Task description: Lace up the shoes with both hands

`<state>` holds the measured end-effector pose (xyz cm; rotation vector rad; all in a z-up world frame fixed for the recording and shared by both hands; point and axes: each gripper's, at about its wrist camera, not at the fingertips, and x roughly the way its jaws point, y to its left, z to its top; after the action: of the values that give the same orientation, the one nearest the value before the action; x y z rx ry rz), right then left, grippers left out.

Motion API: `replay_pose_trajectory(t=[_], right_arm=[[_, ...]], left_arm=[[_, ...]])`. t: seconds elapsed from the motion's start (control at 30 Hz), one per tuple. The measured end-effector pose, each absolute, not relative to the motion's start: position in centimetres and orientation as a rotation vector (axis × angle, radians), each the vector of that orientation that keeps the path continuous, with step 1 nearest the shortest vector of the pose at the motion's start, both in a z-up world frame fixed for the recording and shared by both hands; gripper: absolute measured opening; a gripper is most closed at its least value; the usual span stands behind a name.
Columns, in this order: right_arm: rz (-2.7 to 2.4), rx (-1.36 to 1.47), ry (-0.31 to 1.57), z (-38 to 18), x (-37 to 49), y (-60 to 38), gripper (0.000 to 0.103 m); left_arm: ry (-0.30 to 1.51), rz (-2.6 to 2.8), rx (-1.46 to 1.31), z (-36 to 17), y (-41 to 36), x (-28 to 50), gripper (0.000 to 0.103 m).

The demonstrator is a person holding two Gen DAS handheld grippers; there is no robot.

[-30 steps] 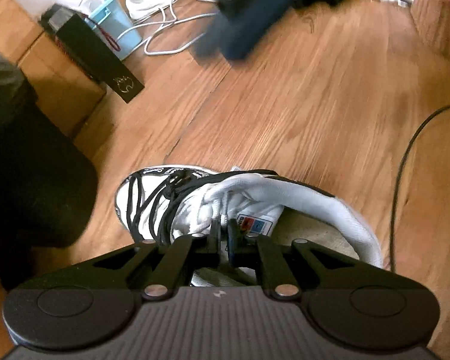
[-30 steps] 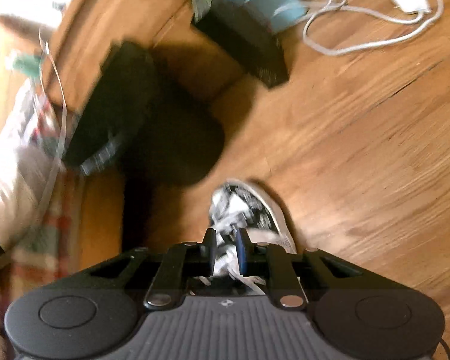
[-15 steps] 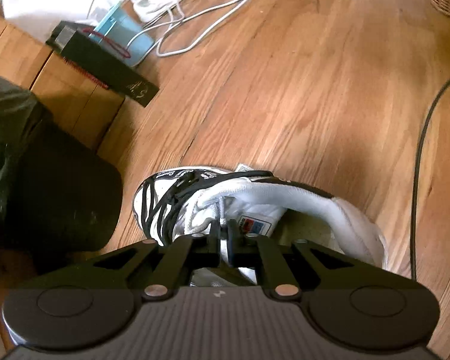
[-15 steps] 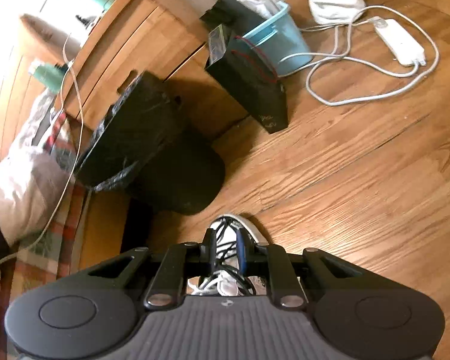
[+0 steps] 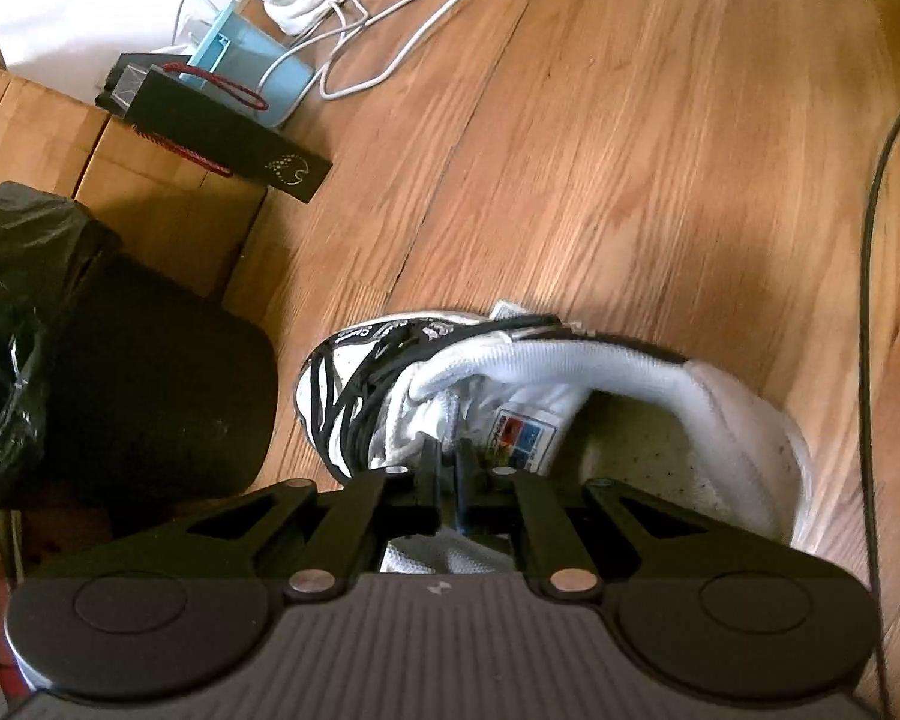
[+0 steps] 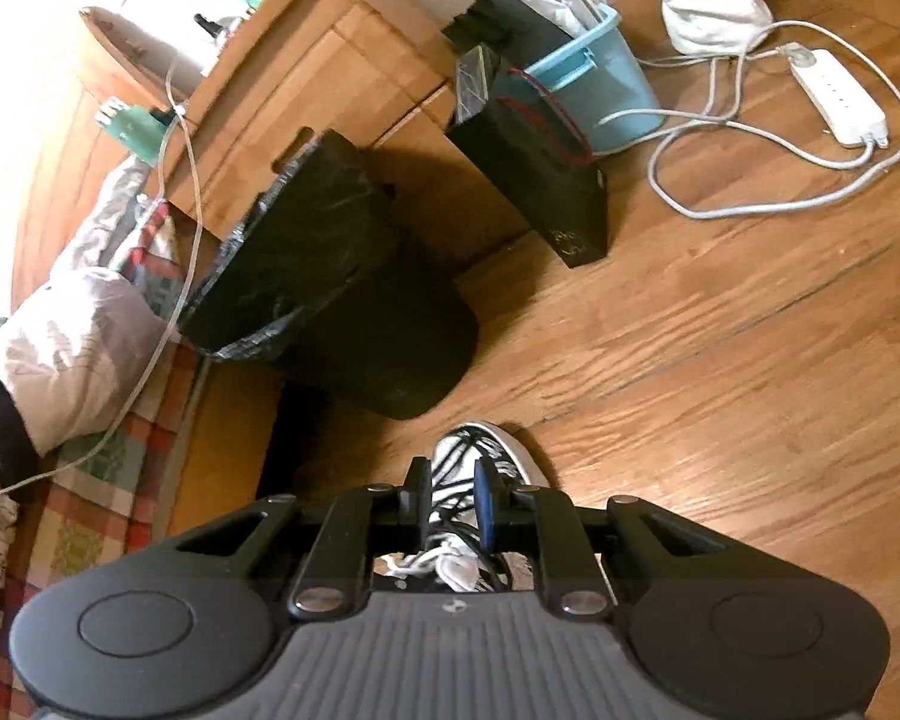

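Observation:
A white sneaker (image 5: pixel 570 372) with black stripes stands on the wooden floor, toe pointing away from me. In the left wrist view my left gripper (image 5: pixel 449 468) hovers over the tongue, its jaws nearly together with a white lace (image 5: pixel 450 420) running down between them. The right wrist view shows only the sneaker's toe (image 6: pixel 510 456) past my right gripper (image 6: pixel 453 492). Its fingers stand a small gap apart, with striped toe showing through. A bunch of white lace (image 6: pixel 450 567) lies below the finger bases.
A black lined bin (image 6: pixel 342 300) stands just left of the toe. Behind it are a wooden cabinet (image 6: pixel 306 78), a black gift bag (image 6: pixel 540 180) and a blue tub (image 6: pixel 606 90). White cables and a power strip (image 6: pixel 840 96) lie far right. A black cable (image 5: pixel 870 240) runs along the floor.
The blurred right gripper has left the top of the left wrist view. The right wrist view has swung and steadied over the toe. Both gaps look unchanged.

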<state>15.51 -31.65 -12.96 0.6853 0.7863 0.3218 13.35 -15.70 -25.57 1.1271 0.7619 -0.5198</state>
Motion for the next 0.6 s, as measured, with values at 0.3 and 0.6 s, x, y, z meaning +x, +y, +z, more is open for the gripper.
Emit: replay_pose_trajectory(t=[0.3,0.6], right_arm=[[0.295,0.7,0.774,-13.4,15.2,-33.2,0.019],[0.299,0.346,0.887,-13.7,16.3,-29.6,0.019]], left_arm=[[0.816,-0.504,1.119,-25.2,-16.6,14.2,0.005],[0.874,-0.591,0.928,-22.9,-14.2,14.2,0.005]])
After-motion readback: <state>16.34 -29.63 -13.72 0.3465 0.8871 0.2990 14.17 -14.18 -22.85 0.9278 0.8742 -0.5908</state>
